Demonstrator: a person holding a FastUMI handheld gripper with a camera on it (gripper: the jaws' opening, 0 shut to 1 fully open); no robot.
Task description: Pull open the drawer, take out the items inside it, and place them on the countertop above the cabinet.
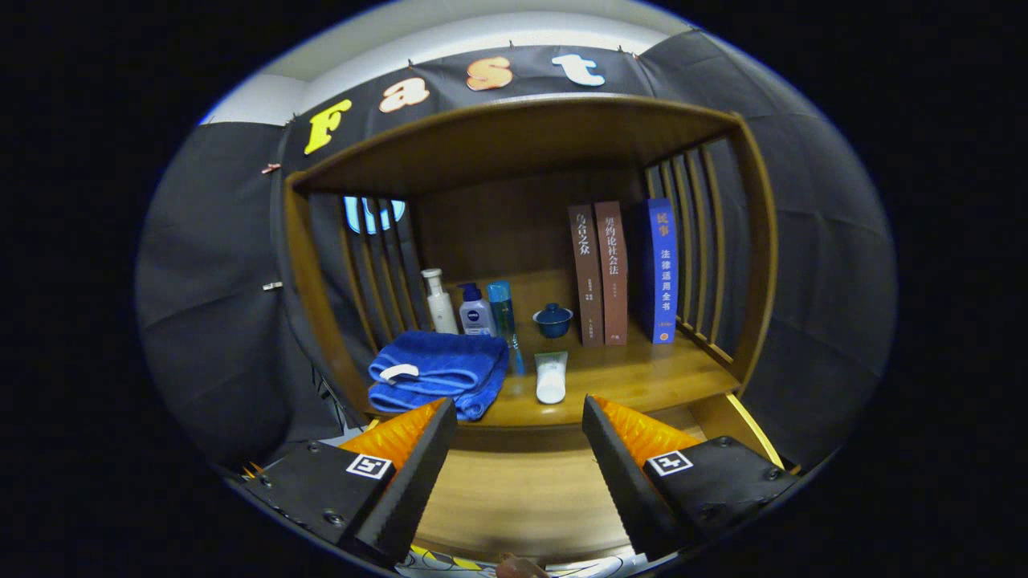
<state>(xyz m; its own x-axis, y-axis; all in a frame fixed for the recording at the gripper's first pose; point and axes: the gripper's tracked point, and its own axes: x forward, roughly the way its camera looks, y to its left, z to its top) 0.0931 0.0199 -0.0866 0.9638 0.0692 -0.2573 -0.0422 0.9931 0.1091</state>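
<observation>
Ridged gripper fingers spread apart, empty, before smooth wooden countertop.

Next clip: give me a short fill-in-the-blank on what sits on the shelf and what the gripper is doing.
1. The folded towel on the countertop is ____ in colour.
2. The number of books standing upright near the right-hand slats is ____.
3. The white tube lies just in front of the small lidded ____.
4. The jaws of the gripper stand ____, with nothing between them.

Missing words: blue; three; cup; open
</observation>
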